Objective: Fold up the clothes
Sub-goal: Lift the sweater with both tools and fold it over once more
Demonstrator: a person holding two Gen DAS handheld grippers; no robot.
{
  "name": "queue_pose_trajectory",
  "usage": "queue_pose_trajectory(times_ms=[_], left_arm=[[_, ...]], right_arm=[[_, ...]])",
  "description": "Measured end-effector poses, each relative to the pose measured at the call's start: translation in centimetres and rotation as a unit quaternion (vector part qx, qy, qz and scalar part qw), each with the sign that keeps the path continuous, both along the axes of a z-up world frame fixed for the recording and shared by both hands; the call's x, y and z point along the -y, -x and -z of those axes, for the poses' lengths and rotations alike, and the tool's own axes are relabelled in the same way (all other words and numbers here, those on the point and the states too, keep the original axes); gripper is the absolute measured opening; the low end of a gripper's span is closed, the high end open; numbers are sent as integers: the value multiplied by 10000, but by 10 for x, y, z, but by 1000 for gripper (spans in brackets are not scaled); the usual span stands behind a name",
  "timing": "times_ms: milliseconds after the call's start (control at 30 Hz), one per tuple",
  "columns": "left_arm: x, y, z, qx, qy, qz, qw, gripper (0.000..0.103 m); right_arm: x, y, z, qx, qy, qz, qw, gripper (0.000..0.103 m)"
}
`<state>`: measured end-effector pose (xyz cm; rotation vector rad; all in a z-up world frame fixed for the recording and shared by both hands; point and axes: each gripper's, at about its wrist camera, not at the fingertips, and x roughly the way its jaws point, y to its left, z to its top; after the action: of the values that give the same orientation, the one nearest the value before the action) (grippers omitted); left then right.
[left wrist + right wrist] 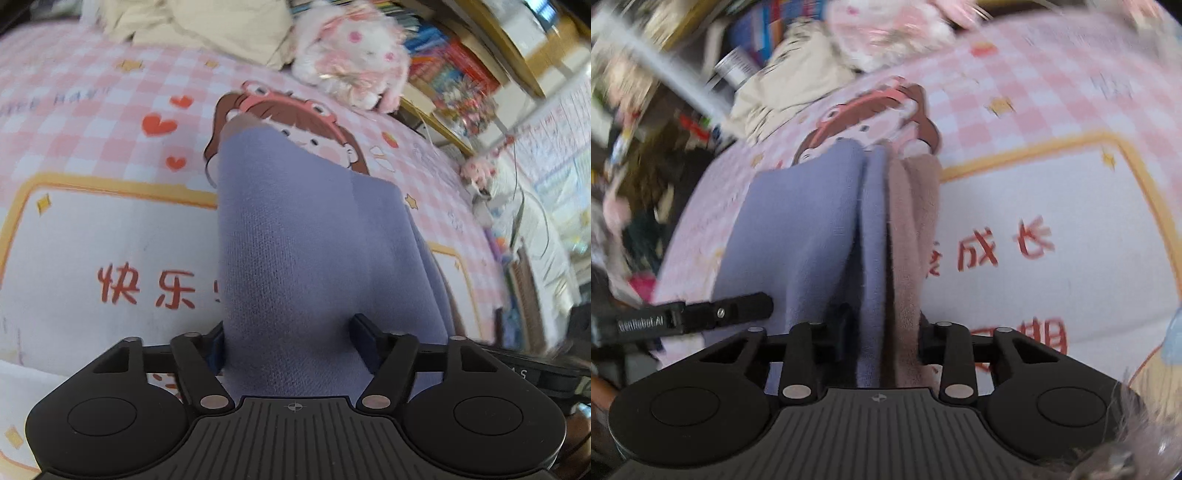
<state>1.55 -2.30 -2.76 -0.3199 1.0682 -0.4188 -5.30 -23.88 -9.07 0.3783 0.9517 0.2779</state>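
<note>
Right gripper point(882, 332) around purple garment point(798, 229)

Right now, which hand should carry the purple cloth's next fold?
Probably right: its tool pinches bunched purple cloth and brown cloth. The left tool stands wider around the cloth.

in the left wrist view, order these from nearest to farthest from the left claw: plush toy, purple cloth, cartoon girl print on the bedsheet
1. purple cloth, between the left claw fingers, running up the middle of the view.
2. cartoon girl print, on the bedsheet just past the cloth's far end, partly covered by it.
3. plush toy, at the bed's far edge, top right of centre.
</note>
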Motion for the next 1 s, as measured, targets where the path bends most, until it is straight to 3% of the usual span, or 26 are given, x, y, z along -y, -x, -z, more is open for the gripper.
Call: queue_pose_trajectory(times_ms=[100,167,233,300,467,667,800,1000], left_arm=[[5,6,-6,206,-186,106,9996,58],[0,3,-3,92,-90,68,9999,61],[-8,-4,3,-189,143,-79,9997,66],[-13,-6,7,-301,294,-146,9990,67],[-14,-5,11,-277,391,-156,9987,65],[-4,1,1,-60,143,-125,9998,54],[4,7,-13,182,-37,84,9998,49],[4,7,-22,330,27,153,9993,49]], right_arm=[[-11,10,-7,405,546,-275,9973,22],[-5,7,-2,263,347,-174,9989,23],[5,3,3,33,36,8,10000,33],[11,1,7,-129,-239,167,9995,37],[8,2,7,-89,-267,168,9995,38],[0,5,0,130,-35,19,9999,22],[-6,11,-13,419,237,-74,9988,21],[-4,15,-23,596,313,-86,9977,21]])
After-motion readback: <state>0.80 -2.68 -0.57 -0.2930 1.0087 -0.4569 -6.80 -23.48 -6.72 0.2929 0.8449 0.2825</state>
